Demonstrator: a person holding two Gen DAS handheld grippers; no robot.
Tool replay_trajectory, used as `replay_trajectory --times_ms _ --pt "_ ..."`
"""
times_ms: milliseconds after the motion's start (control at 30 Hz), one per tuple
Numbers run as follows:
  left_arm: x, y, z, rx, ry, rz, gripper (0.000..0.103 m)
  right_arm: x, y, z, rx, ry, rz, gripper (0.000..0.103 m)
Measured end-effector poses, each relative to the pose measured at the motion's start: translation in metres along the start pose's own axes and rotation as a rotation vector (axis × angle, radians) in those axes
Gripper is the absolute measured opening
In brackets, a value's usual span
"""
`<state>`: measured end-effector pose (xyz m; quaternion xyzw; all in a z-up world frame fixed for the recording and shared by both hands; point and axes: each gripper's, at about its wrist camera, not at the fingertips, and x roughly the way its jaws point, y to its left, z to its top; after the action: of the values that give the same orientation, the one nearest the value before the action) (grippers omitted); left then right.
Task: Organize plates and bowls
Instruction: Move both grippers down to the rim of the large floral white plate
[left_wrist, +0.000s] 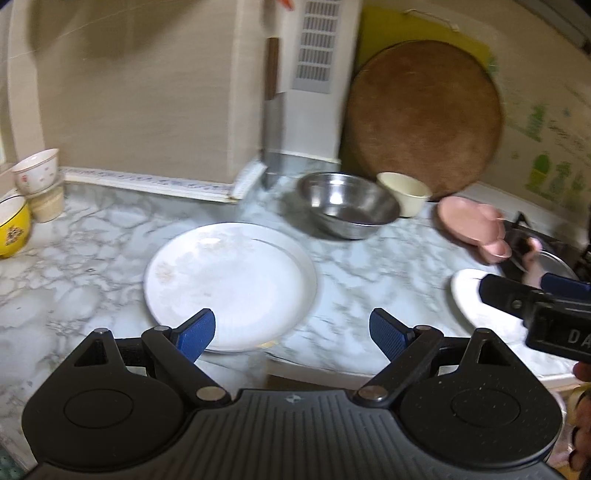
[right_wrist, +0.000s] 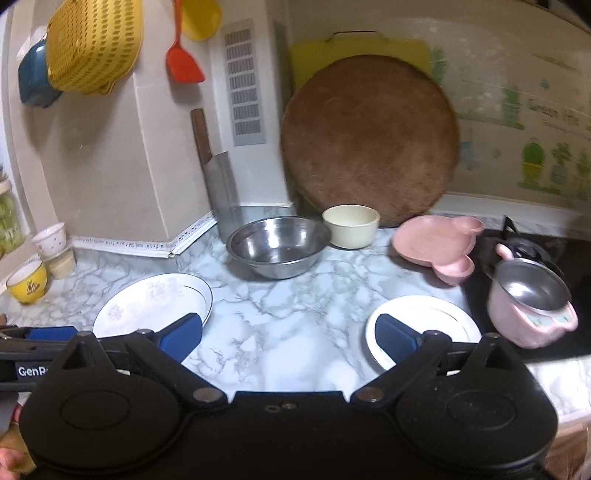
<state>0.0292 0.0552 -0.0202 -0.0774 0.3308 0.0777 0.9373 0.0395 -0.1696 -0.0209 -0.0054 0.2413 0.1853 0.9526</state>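
White floral plate (right_wrist: 153, 301) lies flat, gold-rimmed, on marble counter (right_wrist: 280, 314).

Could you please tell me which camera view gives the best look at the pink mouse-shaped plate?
The right wrist view shows it best: the pink mouse-shaped plate appears whole and fairly sharp, both ears visible, beside the cream bowl. In the left wrist view the same plate sits near the right edge, blurred, its outline harder to read.

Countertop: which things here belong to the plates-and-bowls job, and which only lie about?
Job: large white plate, small white plate, steel bowl, cream bowl, pink plate, yellow bowl.

Lying about: cleaver, round board, red spatula, yellow basket.
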Motion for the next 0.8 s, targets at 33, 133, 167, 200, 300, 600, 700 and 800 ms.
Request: replay_trajectory --times_ms 33,133,167,200,300,600,700,800 --pt "0.006 0.007 0.002 -0.014 0.007 0.013 0.091 0.008 0.001 0.002 -0.012 0.007 0.006 0.101" --pt "0.023 0.034 0.009 -0.059 0.019 0.058 0.091 0.033 0.004 0.006 -0.025 0.047 0.035 0.101" --pt "0.030 0.042 0.011 -0.071 0.027 0.077 0.091 0.042 0.006 0.007 -0.028 0.061 0.043 0.101" --pt "0.036 0.050 0.012 -0.082 0.033 0.089 0.091 0.051 0.007 0.008 -0.031 0.074 0.046 0.101" --pt "0.058 0.075 0.018 -0.122 0.069 0.137 0.091 0.083 0.013 0.011 -0.036 0.134 0.080 0.099" --pt "0.104 0.126 0.029 -0.229 0.165 0.205 0.091 0.160 0.044 0.016 -0.051 0.286 0.176 0.086" --pt "0.116 0.136 0.029 -0.273 0.205 0.198 0.089 0.180 0.052 0.016 -0.036 0.339 0.207 0.080" --pt "0.125 0.147 0.028 -0.336 0.239 0.166 0.086 0.194 0.055 0.016 -0.014 0.386 0.222 0.075"
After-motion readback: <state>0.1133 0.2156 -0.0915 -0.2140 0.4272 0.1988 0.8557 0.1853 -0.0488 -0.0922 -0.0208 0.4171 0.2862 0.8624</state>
